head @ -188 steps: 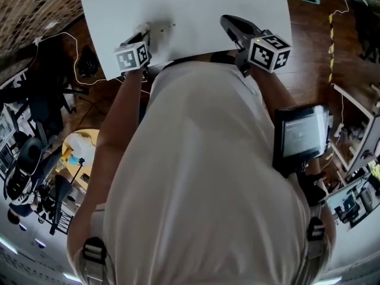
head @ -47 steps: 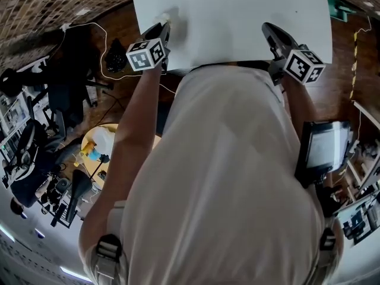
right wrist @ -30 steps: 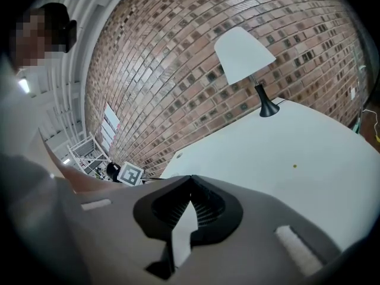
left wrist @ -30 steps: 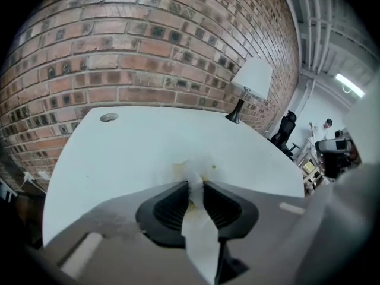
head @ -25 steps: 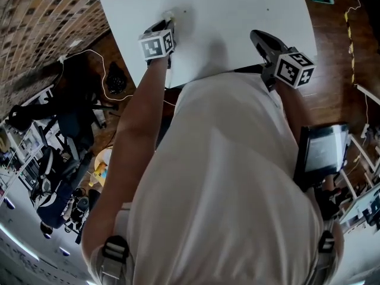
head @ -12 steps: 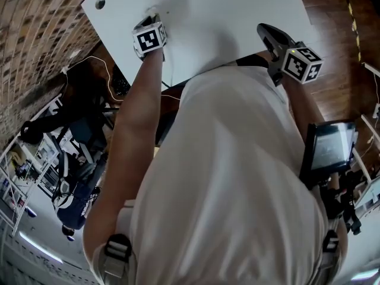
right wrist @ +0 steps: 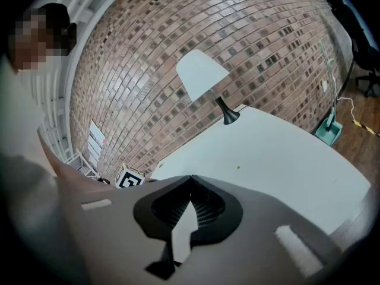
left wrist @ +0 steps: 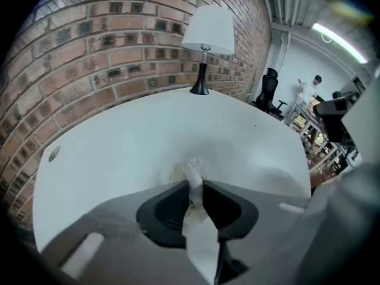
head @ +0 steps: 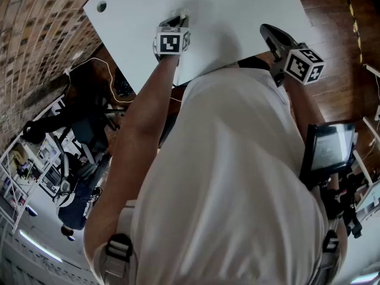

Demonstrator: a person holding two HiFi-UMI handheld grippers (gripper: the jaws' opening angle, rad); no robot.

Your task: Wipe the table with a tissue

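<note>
Wiping: left gripper jaws clamped on twisted tissue, tip pressed to white table for scrubbing; right gripper closed, empty, held aside.

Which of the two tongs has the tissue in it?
The left tongs: a white tissue is pinched between them, its end down on the table. The right tongs are closed on nothing.

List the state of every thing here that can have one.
left gripper: shut on the tissue.
tissue: bunched, front end pressed to the table.
right gripper: shut, nothing between its jaws.
lamp: upright, at the table's far edge.
</note>
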